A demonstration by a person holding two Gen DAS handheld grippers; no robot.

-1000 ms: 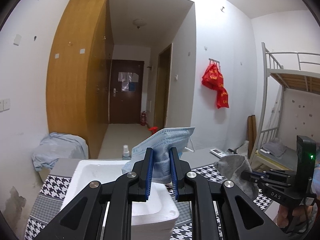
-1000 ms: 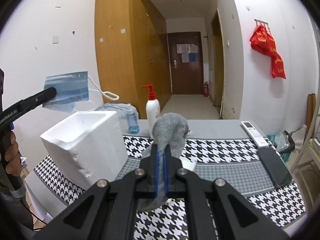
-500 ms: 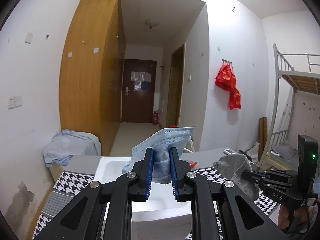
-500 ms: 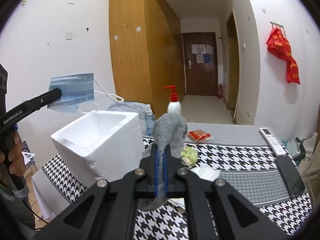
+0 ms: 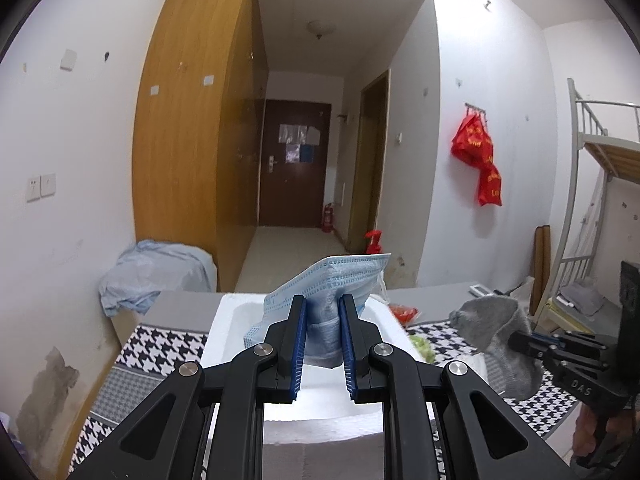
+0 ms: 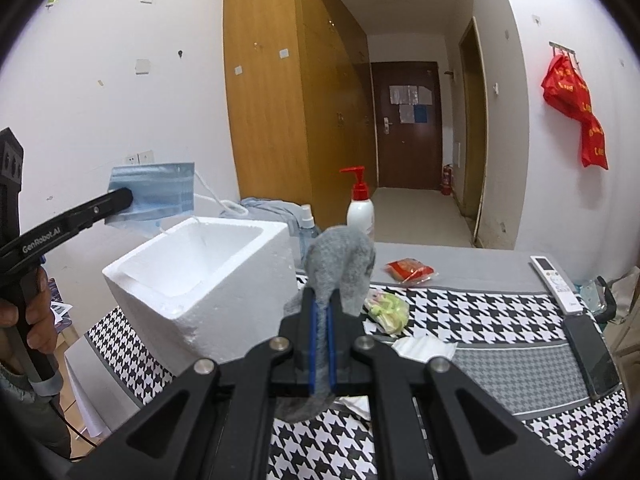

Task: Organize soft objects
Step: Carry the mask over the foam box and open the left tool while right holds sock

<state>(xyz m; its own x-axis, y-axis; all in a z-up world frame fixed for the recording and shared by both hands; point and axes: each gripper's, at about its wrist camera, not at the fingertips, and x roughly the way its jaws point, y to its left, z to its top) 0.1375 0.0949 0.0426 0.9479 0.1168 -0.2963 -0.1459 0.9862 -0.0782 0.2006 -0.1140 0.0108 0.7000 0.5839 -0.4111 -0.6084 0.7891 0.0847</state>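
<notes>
My left gripper (image 5: 322,304) is shut on a blue face mask (image 5: 332,280) and holds it above the open white foam box (image 5: 320,396). In the right wrist view the mask (image 6: 160,190) hangs over the near-left rim of the box (image 6: 224,300). My right gripper (image 6: 322,300) is shut on a grey sock (image 6: 340,268), held above the houndstooth tablecloth (image 6: 480,320) to the right of the box. The sock (image 5: 496,332) also shows at the right of the left wrist view.
On the table are a white pump bottle with a red top (image 6: 360,208), a small spray bottle (image 6: 308,228), a red packet (image 6: 408,270), a green-yellow wrapper (image 6: 386,308), white tissue (image 6: 424,348), a remote (image 6: 554,284) and a phone (image 6: 592,356). A light blue cloth (image 5: 156,272) lies on a stand behind.
My left gripper has moved forward with the mask, from in front of the foam box to over it. My right gripper has moved left toward the box with the sock.
</notes>
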